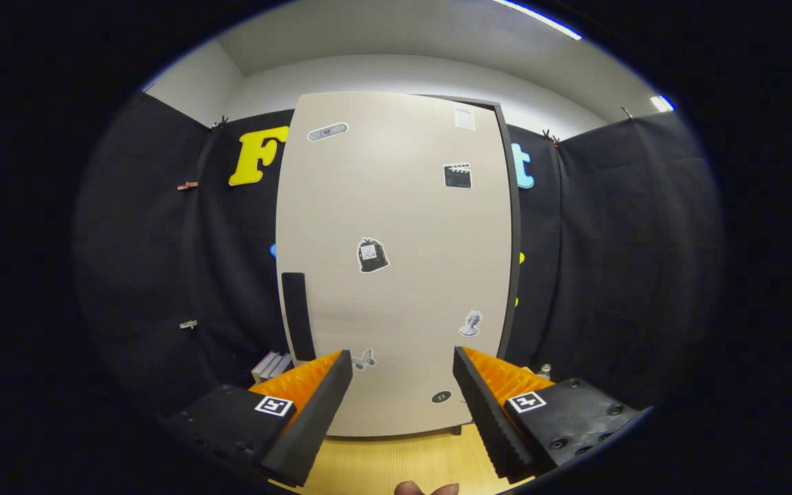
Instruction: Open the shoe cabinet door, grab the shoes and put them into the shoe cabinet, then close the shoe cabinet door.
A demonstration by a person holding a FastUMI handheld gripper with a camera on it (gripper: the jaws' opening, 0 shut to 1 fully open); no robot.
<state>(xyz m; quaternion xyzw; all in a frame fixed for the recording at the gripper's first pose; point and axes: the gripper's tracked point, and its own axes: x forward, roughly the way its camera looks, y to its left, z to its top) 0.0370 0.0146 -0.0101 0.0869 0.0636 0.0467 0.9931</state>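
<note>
The tool [403,385] points straight at the shoe cabinet [396,268], its two fingers spread wide apart with nothing between them. The cabinet door [410,227] lies flat against the frame, so it reads as closed, with the dark vertical handle [298,315] on its left side, just beyond the left finger. Stickers [372,255] dot the pale door face. With the door closed, what the cabinet holds is hidden; I cannot tell whether shoes are in it. No shoes lie in the patch of wooden floor [396,460] between the fingers, so the scene fits either a cabinet still to be opened or one already loaded and closed again. A small stack of what look like books [271,366] sits on the floor by the cabinet's lower left corner, beside the left finger, and a small bottle-like thing [544,371] stands near the right corner; both are too small to name with confidence. If the handle is to be gripped, the likely trouble is the slim, flat handle: fingers closing off-centre could slip off it or scrape the door face. A pull at an angle could also rock the light-looking cabinet on its short feet, and a swinging door could sweep into the stack near the handle side.
</note>
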